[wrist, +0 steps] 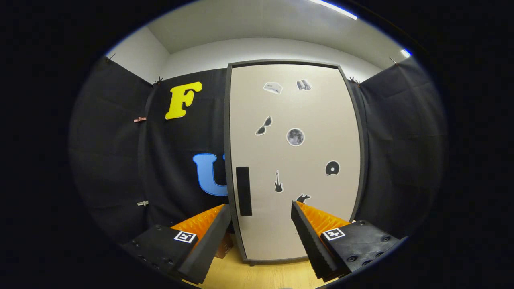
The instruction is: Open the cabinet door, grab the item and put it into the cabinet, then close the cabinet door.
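Jaws wide apart, holding nothing: the gripper [261,208] faces the closed cabinet door [295,160], aligned toward its dark handle [243,191] for opening.

1. Black cloth [120,160] drapes the booth's walls, held by small clips [140,119].
2. Pale wall [257,50] and ceiling above, a strip light [332,8] glowing.
3. Light wooden surface [257,275] below.

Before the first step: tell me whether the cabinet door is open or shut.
Shut. The cabinet door sits flush in its dark frame; the open gripper is short of the handle.
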The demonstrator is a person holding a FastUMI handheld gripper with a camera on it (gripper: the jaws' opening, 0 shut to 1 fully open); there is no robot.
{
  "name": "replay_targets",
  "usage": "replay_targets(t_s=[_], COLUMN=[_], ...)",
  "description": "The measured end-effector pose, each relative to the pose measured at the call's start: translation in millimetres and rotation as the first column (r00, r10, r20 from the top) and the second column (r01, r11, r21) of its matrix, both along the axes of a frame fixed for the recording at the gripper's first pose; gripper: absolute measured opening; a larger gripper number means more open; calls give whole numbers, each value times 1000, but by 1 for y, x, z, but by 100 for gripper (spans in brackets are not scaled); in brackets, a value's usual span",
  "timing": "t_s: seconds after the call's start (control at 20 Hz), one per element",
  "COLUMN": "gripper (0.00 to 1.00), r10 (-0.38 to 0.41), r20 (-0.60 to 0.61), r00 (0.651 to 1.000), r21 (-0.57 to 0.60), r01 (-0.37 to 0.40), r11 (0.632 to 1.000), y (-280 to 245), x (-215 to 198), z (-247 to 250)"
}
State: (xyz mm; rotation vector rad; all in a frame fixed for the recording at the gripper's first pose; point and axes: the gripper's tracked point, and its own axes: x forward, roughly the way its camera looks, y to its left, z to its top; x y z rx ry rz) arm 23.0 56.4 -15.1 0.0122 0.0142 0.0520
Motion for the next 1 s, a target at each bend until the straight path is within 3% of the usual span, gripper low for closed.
replay_targets(t_s=[0.3,0.9,1.0], gripper=[98,98,92], r10=[2,-90,-100], r20=[23,-27,-11], r00=[1000,996,995], r21=[5,-21,-31], r01=[-2,89,99], r11=[1000,996,995], y=[26,29,31], x=[43,126,131], z=[-6,-49,-49])
